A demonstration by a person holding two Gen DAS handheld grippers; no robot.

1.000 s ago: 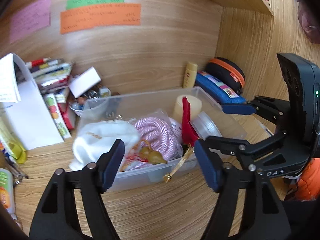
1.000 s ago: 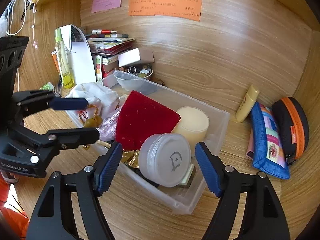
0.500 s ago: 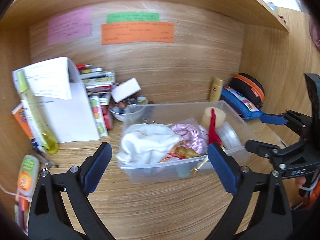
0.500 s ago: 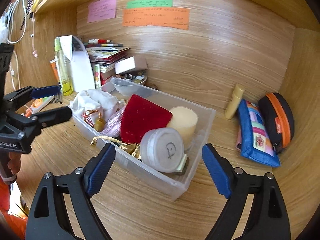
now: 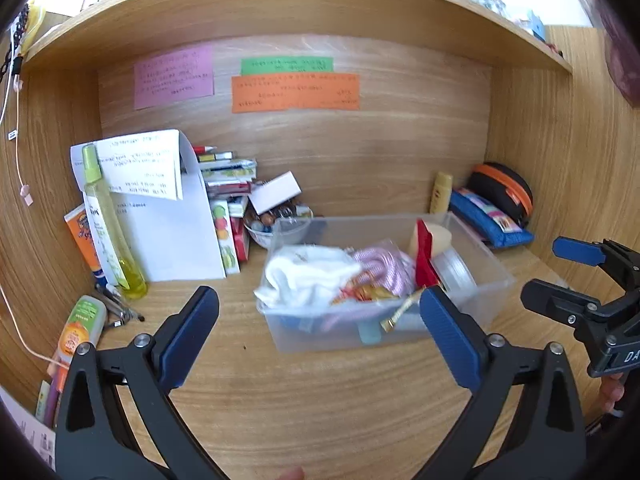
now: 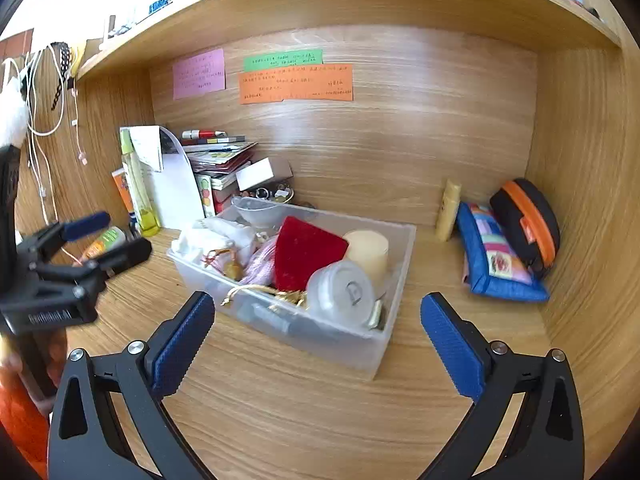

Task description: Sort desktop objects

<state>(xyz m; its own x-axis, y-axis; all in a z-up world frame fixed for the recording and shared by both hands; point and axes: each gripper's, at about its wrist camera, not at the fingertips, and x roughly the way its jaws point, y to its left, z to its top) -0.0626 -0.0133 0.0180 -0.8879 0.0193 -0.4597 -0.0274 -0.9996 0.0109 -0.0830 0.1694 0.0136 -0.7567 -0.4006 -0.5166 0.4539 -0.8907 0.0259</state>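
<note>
A clear plastic rectangular storage bin (image 6: 384, 332) sits near the middle of a wood-grain surface (image 6: 304, 408) inside a desk alcove, packed with small items: a white crumpled cloth (image 5: 308, 276), a pink-and-white striped fabric bundle (image 5: 384, 268), a red velvet pouch (image 6: 306, 252), a cream cylindrical candle (image 6: 368, 252) and a round frosted plastic jar (image 6: 340, 292) lying on its side. The gathered contents suggest the bin serves as the collecting point for loose objects, and a gold cord spilling over its near rim hints the load is simply dropped in, not arranged.

The left tongs (image 5: 320, 336) hang spread wide and empty just in front of the bin, and the right tongs (image 6: 318, 336) are likewise wide apart and carry nothing; neither touches the bin. Both appear held off to survey the surface for the next item.

In the left wrist view the bin's long axis runs roughly left to right, parallel to the back wall; from the right wrist view it slants, one short end toward the stacked books (image 6: 224, 160) and white paper file holder (image 5: 172, 232), the other toward the blue patterned fabric pouch (image 6: 496, 264) and black zip case with orange trim (image 6: 528, 224) propped against the right wall. A yellow-green spray bottle (image 5: 108, 224) stands upright at far left, and a small yellow tube (image 6: 448, 210) leans on the back wall, both well apart from the bin, seemingly unsorted.
</note>
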